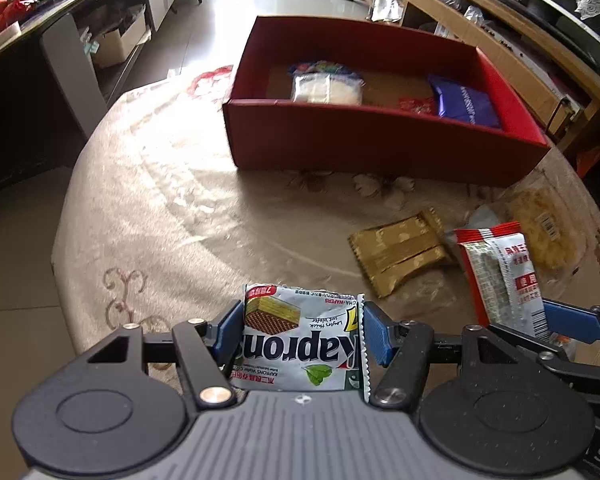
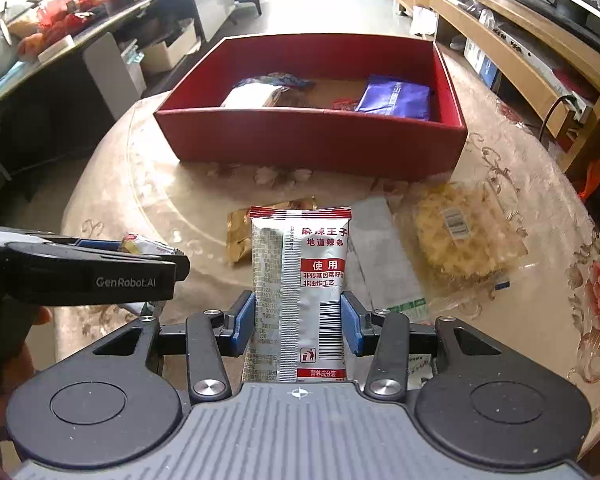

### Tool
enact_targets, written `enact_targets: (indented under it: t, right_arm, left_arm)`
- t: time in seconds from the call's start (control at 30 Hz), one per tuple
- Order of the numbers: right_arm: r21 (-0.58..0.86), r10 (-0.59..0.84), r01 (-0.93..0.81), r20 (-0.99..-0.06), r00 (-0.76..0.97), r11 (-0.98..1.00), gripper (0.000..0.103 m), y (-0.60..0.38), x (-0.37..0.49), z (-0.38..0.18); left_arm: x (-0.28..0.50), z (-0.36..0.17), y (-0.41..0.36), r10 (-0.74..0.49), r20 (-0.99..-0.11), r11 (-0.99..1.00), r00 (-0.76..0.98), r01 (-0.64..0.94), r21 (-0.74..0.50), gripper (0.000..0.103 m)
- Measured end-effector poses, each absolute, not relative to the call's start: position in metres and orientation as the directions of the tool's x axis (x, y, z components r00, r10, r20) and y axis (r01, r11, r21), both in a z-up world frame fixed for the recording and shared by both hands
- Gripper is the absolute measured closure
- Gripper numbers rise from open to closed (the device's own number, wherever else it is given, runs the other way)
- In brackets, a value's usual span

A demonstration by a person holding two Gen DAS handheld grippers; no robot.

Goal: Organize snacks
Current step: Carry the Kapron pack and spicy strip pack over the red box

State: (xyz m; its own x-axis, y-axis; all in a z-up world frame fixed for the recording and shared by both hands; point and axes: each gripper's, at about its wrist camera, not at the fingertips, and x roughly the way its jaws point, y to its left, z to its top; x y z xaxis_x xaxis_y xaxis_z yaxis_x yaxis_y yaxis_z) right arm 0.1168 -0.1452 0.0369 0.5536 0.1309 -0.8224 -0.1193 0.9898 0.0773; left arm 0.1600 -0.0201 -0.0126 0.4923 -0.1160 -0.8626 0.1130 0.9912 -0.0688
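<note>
Wafer packet (image 1: 300, 338) pinched in left hand-held gripper (image 1: 300, 330), spicy-strip packet (image 2: 300, 280) pinched in right hand-held gripper (image 2: 298, 322)

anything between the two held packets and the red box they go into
Nothing visible does. The left claw holds the wafer packet and the right claw holds the spicy strip packet. The tablecloth ahead of the red box is bare apart from a gold packet lying flat, low enough to pass over.

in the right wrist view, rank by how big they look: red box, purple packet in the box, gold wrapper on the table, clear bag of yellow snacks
1. red box
2. clear bag of yellow snacks
3. purple packet and gold wrapper: unsure, since the wrapper is partly hidden and the packet lies farther away.
</note>
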Motion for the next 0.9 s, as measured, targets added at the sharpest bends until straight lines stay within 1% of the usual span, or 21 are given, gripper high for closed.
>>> enact_targets:
  t: [0.27, 0.9]
  right_arm:
    - [0.08, 0.125, -0.102, -0.795, 0.593, 0.992, 0.05, -0.151, 0.126, 0.05]
    - [0.107, 0.114, -0.053, -0.722, 0.682, 0.993, 0.05, -0.172, 0.174, 0.082]
  left_arm:
    - [0.17, -0.001, -0.02, -0.119, -0.843, 0.992, 0.525, 0.094, -0.082, 0.043]
    - [0.216, 0.025, -0.04, -0.115, -0.803, 0.992, 0.585, 0.105, -0.066, 0.043]
